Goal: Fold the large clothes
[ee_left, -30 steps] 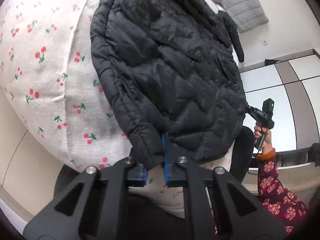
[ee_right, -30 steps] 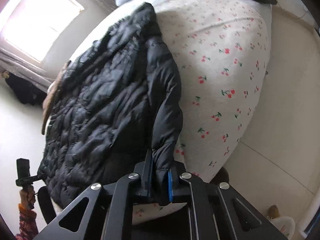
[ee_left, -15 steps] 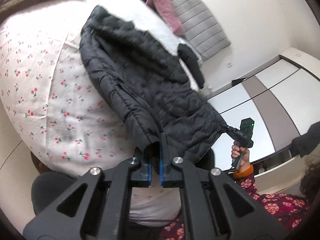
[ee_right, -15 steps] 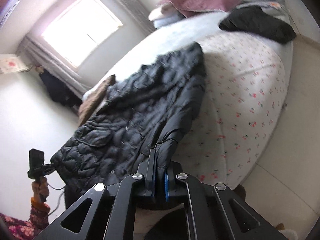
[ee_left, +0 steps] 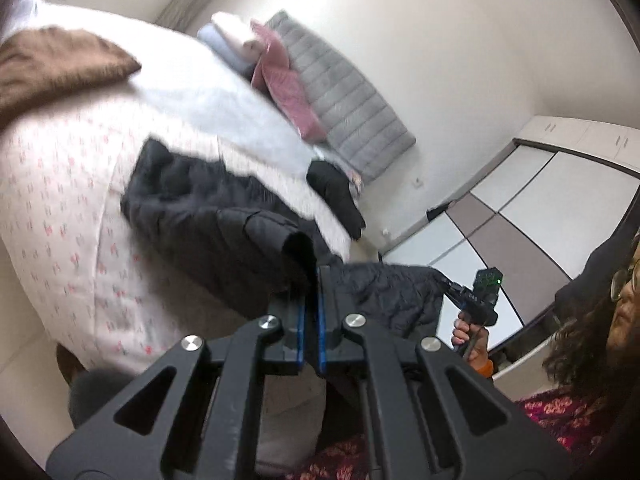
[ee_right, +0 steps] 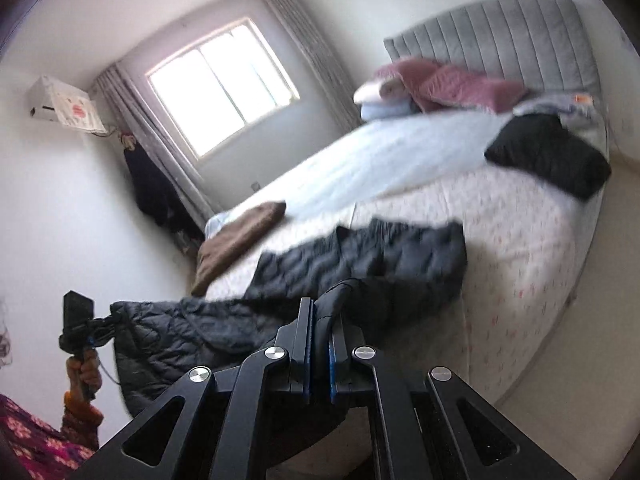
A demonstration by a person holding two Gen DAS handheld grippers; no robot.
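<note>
A black quilted puffer jacket [ee_left: 200, 216] lies partly on the floral bedsheet [ee_left: 60, 208], its near hem lifted off the bed's edge. My left gripper [ee_left: 312, 280] is shut on one hem corner. My right gripper [ee_right: 320, 320] is shut on the other hem corner of the jacket [ee_right: 380, 256]. The right gripper also shows in the left wrist view [ee_left: 450, 286], and the left gripper shows in the right wrist view [ee_right: 110, 318], each pinching a jacket corner. The hem hangs slack between them.
A brown blanket [ee_left: 52, 64] lies on the bed's far side. A black garment [ee_right: 548, 156], pink pillows [ee_right: 452, 84] and a grey headboard [ee_right: 500, 36] are at the head end. A wardrobe [ee_left: 520, 208] stands beside the bed.
Both grippers have pulled back and up from the bed with the hem. The jacket has slid toward the bed's edge, and more of the room now shows.
</note>
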